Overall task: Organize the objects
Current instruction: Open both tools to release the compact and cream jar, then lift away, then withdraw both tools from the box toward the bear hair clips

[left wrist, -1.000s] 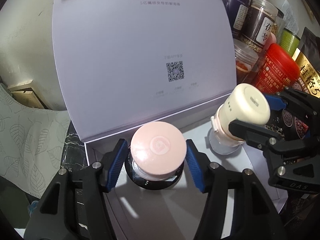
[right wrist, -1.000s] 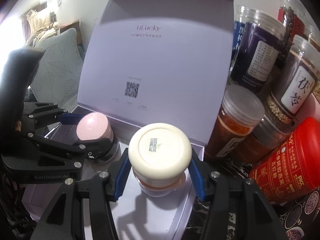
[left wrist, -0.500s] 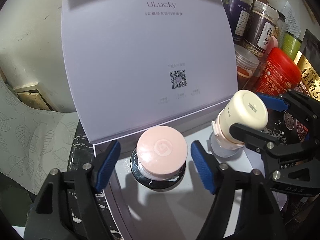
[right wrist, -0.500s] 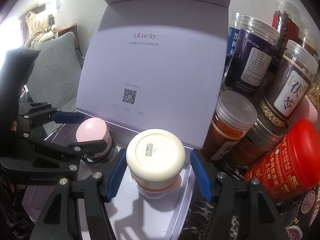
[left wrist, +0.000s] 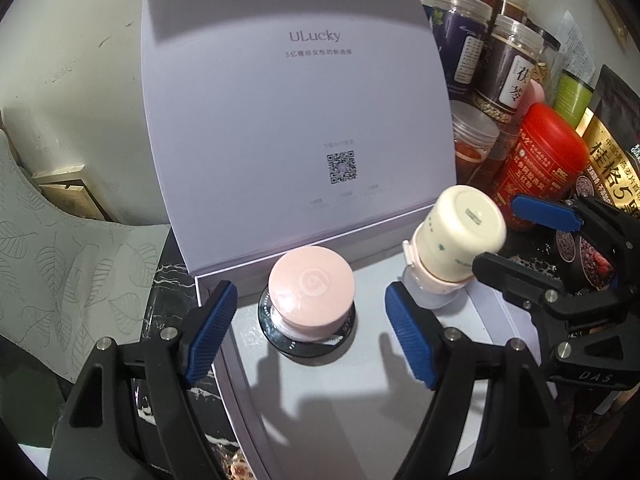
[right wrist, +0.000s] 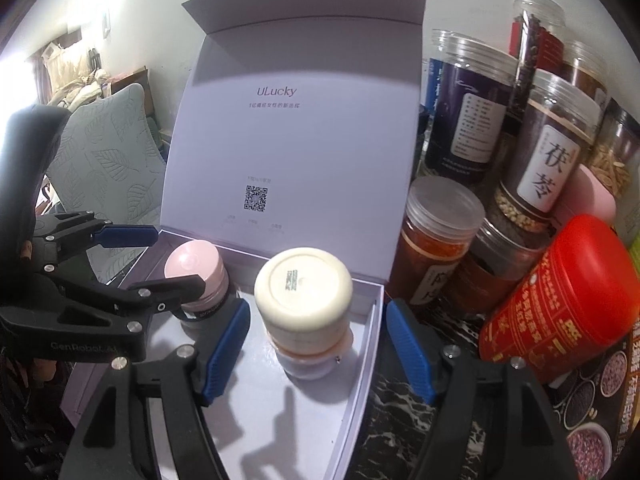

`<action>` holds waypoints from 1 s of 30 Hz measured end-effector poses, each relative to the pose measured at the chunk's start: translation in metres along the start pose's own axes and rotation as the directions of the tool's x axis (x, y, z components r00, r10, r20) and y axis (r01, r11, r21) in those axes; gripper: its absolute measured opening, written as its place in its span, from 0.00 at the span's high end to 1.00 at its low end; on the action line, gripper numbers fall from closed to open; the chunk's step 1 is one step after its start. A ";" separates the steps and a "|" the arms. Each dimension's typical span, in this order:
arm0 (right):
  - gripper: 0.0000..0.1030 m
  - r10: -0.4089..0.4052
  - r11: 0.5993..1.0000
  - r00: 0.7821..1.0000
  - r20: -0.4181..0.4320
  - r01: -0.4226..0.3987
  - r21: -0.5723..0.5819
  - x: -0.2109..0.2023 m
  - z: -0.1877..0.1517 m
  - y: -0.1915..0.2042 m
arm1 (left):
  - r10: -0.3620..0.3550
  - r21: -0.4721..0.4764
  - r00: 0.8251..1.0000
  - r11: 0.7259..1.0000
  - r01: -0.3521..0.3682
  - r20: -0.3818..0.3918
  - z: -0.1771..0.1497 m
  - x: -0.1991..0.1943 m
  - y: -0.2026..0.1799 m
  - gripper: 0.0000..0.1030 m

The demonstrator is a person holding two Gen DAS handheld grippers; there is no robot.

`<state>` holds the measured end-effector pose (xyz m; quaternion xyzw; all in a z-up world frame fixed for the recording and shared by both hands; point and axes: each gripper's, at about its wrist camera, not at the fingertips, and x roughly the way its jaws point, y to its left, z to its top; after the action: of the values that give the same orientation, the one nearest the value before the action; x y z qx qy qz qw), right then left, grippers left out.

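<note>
A pink-lidded jar (left wrist: 311, 298) stands in an open lavender ULucky gift box (left wrist: 348, 400) on the left side. A cream bottle (left wrist: 460, 240), upside down on its pink cap, stands at the box's right side. My left gripper (left wrist: 310, 340) is open, its blue pads on either side of the pink jar and drawn back from it. My right gripper (right wrist: 318, 344) is open around the cream bottle (right wrist: 306, 300) without touching it. The pink jar (right wrist: 198, 272) and the left gripper (right wrist: 132, 260) also show in the right wrist view.
The box lid (left wrist: 296, 120) stands upright behind the jars. Several clear jars of dried goods (right wrist: 548, 152) and a red tin (right wrist: 560, 300) crowd the right side on a black marble top (right wrist: 404, 416). A leaf-patterned cushion (left wrist: 52, 260) lies at the left.
Both grippers have opened, let go of the pink jar and the cream bottle, and pulled back from them. Both containers now stand free in the box.
</note>
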<state>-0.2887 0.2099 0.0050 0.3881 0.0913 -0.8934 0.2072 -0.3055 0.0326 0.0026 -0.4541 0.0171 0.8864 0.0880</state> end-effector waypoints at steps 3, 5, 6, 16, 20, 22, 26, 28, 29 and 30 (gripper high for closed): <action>0.30 -0.010 1.000 1.000 0.009 0.010 0.001 -0.009 0.002 0.000 | -0.001 -0.003 1.000 1.000 0.001 0.011 -0.001 -0.011 -0.003 0.27; 0.30 -0.013 1.000 1.000 0.016 0.013 0.001 -0.011 0.009 0.007 | 0.001 -0.001 1.000 1.000 -0.001 0.017 0.002 -0.023 -0.009 0.27; 0.30 -0.014 1.000 1.000 0.019 0.014 0.000 -0.013 0.011 0.009 | 0.005 -0.001 1.000 1.000 -0.005 0.021 0.002 -0.027 -0.010 0.27; 0.30 -0.033 0.999 0.997 0.072 0.034 -0.019 -0.055 0.023 0.033 | 0.027 0.003 0.997 1.000 -0.028 0.076 -0.004 -0.074 -0.012 0.27; 0.30 -0.040 0.999 0.994 0.097 0.043 -0.028 -0.078 0.026 0.043 | 0.035 0.002 0.994 0.999 -0.035 0.099 -0.008 -0.095 -0.012 0.26; 0.30 -0.046 0.998 0.993 0.105 0.049 -0.030 -0.088 0.025 0.047 | 0.040 0.000 0.993 0.999 -0.041 0.111 -0.010 -0.106 -0.012 0.26; 0.30 -0.053 0.998 0.991 0.124 0.057 -0.029 -0.107 0.024 0.056 | 0.048 0.000 0.989 0.999 -0.048 0.138 -0.015 -0.127 -0.014 0.25; 0.30 -0.059 0.998 0.990 0.131 0.063 -0.027 -0.117 0.023 0.060 | 0.050 0.000 0.987 0.999 -0.051 0.152 -0.018 -0.136 -0.014 0.23; 0.30 -0.059 0.998 0.989 0.136 0.064 -0.029 -0.120 0.022 0.061 | 0.052 0.000 0.986 0.999 -0.052 0.159 -0.020 -0.142 -0.015 0.21; 0.30 -0.061 0.997 0.988 0.140 0.065 -0.029 -0.125 0.021 0.063 | 0.054 -0.001 0.985 0.999 -0.054 0.164 -0.022 -0.147 -0.015 0.20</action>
<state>-0.1980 0.1841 0.1108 0.3181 0.1036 -0.9228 0.1912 -0.2017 0.0246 0.1090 -0.3789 0.0238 0.9228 0.0659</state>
